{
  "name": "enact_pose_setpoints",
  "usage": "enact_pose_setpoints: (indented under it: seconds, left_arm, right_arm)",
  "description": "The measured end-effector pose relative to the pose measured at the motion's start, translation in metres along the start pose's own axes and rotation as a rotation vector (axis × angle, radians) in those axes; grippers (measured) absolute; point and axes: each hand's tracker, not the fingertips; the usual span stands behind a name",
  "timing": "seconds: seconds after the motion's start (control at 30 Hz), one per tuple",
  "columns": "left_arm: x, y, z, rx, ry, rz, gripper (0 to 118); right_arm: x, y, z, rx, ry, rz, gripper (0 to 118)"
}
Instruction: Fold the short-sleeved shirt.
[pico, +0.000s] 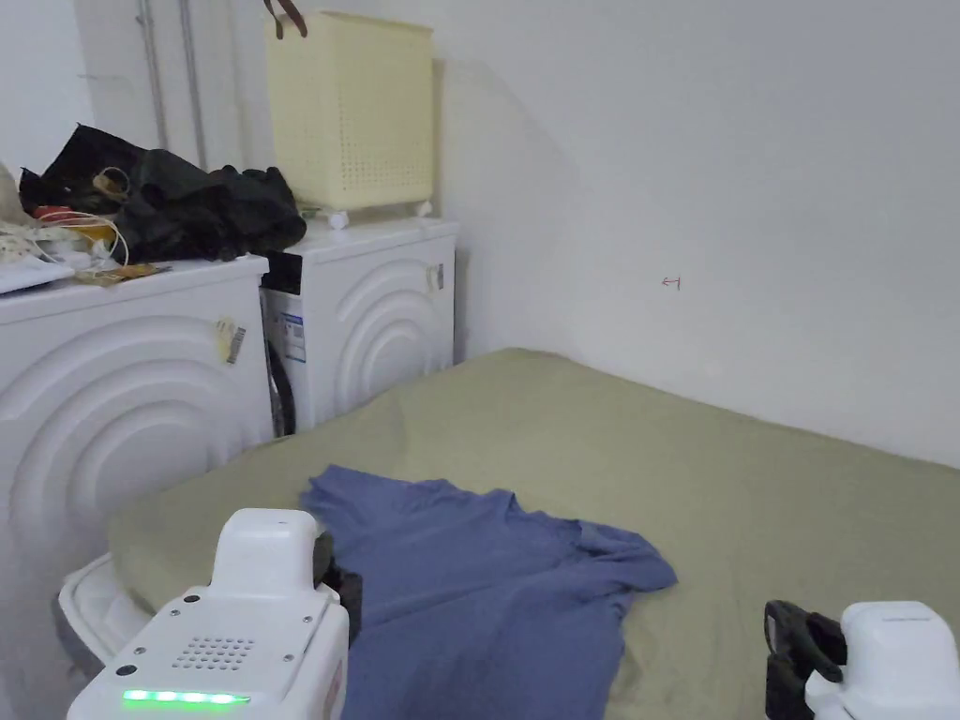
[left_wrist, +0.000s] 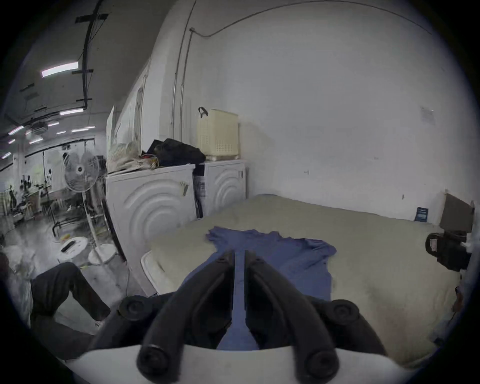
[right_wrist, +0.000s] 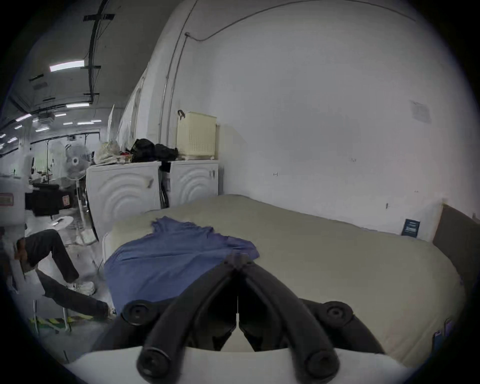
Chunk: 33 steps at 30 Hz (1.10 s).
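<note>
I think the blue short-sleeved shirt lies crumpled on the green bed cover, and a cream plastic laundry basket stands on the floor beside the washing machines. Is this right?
Not quite. The cream plastic laundry basket stands on top of the far white washing machine, not on the floor; the head view shows it. The blue short-sleeved shirt does lie crumpled on the green bed cover.

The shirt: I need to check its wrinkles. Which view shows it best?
The head view: the shirt lies close and sharp, creases plain. In both gripper views, the gripper's own jaws hide part of it.
</note>
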Motion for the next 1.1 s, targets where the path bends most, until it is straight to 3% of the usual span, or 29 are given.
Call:
enact_pose_setpoints:
  seconds: [0.13, 0.2, 0.27, 0.3, 0.33, 0.37, 0.4, 0.43, 0.6, 0.83, 0.9, 0.93, 0.97, 1.0, 1.03, 1.1]
  left_arm:
    - [0.011, 0.029, -0.067, -0.020, -0.008, -0.034, 10]
    - [0.027, 0.050, -0.112, -0.084, -0.092, -0.090, 10]
    - [0.042, 0.069, -0.169, -0.218, -0.274, -0.118, 11]
    - [0.053, 0.074, -0.196, -0.307, -0.363, -0.103, 23]
    - [0.063, 0.076, -0.228, -0.417, -0.450, -0.091, 52]
    - [0.072, 0.071, -0.257, -0.500, -0.519, -0.069, 92]
    - [0.083, 0.064, -0.283, -0.602, -0.559, -0.077, 118]
    - [0.097, 0.051, -0.306, -0.696, -0.566, -0.116, 118]
    - [0.147, -0.021, -0.373, -0.821, -0.493, -0.363, 118]
    - [0.164, -0.092, -0.426, -0.922, -0.402, -0.207, 118]
    - [0.167, -0.100, -0.417, -0.921, -0.368, -0.202, 112]
    - [0.169, -0.095, -0.410, -0.852, -0.362, -0.245, 102]
    - [0.163, -0.089, -0.403, -0.826, -0.429, -0.240, 81]
    - [0.163, -0.082, -0.397, -0.797, -0.438, -0.266, 31]
    - [0.162, -0.074, -0.393, -0.762, -0.422, -0.281, 2]
    - [0.160, -0.054, -0.382, -0.721, -0.454, -0.207, 2]
  right_arm:
    - [0.031, 0.003, 0.001, -0.019, -0.044, 0.009, 0]
    - [0.052, 0.004, 0.002, -0.035, -0.090, 0.002, 0]
    - [0.078, 0.002, 0.004, -0.065, -0.156, 0.006, 0]
    - [0.088, 0.000, 0.003, -0.070, -0.171, 0.004, 0]
    - [0.099, -0.003, 0.003, -0.076, -0.188, -0.021, 0]
    - [0.109, -0.005, 0.003, -0.096, -0.194, -0.038, 0]
    - [0.117, -0.008, 0.002, -0.107, -0.195, -0.049, 0]
    - [0.123, -0.012, 0.001, -0.113, -0.205, -0.059, 0]
    - [0.138, -0.033, -0.006, -0.157, -0.227, -0.031, 0]
    - [0.139, -0.072, -0.021, -0.244, -0.181, -0.063, 0]
    - [0.137, -0.083, -0.021, -0.269, -0.176, -0.084, 0]
    - [0.136, -0.088, -0.020, -0.278, -0.174, -0.082, 0]
    - [0.135, -0.093, -0.019, -0.287, -0.171, -0.087, 0]
    - [0.135, -0.096, -0.019, -0.294, -0.171, -0.092, 0]
    - [0.134, -0.099, -0.018, -0.301, -0.172, -0.097, 0]
    - [0.137, -0.102, -0.016, -0.310, -0.177, -0.125, 0]
